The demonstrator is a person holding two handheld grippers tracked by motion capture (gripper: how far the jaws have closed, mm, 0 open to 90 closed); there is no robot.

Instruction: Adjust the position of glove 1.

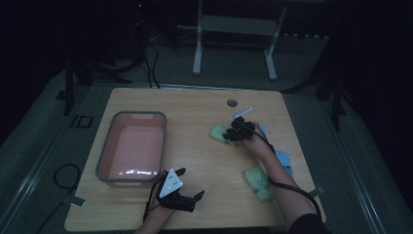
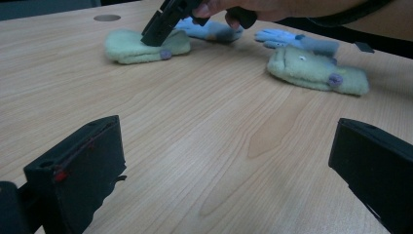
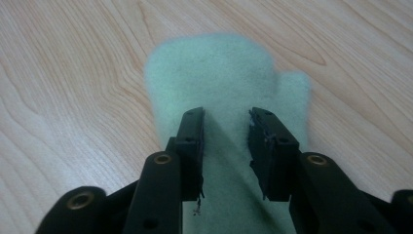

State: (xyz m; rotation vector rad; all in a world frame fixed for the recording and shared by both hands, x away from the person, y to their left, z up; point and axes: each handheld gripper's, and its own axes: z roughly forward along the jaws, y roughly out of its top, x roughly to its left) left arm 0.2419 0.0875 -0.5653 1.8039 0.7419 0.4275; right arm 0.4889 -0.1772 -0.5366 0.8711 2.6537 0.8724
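At the near edge of the table [image 1: 195, 214], the left gripper [image 1: 187, 183] rests low with its jaws spread wide and nothing between them; it seems parked there, out of the way, waiting beside the pink bin [image 1: 109, 146] that likely serves as the drop-off. A little farther in, on the person's right, a green mitten [image 1: 259, 183] lies flat with a blue glove [image 1: 284, 161] just beyond it, both untouched and apparently next in line. Farther out, near the middle of the table, the right gripper [image 1: 233, 135] tips down onto a second green mitten [image 3: 229, 83], which lies flat on the wood with its thumb out to one side. The jaws are drawn in to a narrow gap and a ridge of fleece stands between them, so I judge they are pinching up a fold of the fabric, though whether the pads truly bite yet I cannot tell. Another blue glove [image 2: 209, 29] peeks out just behind that mitten. Beyond it sits a small round hole [image 1: 232, 103] in the tabletop.
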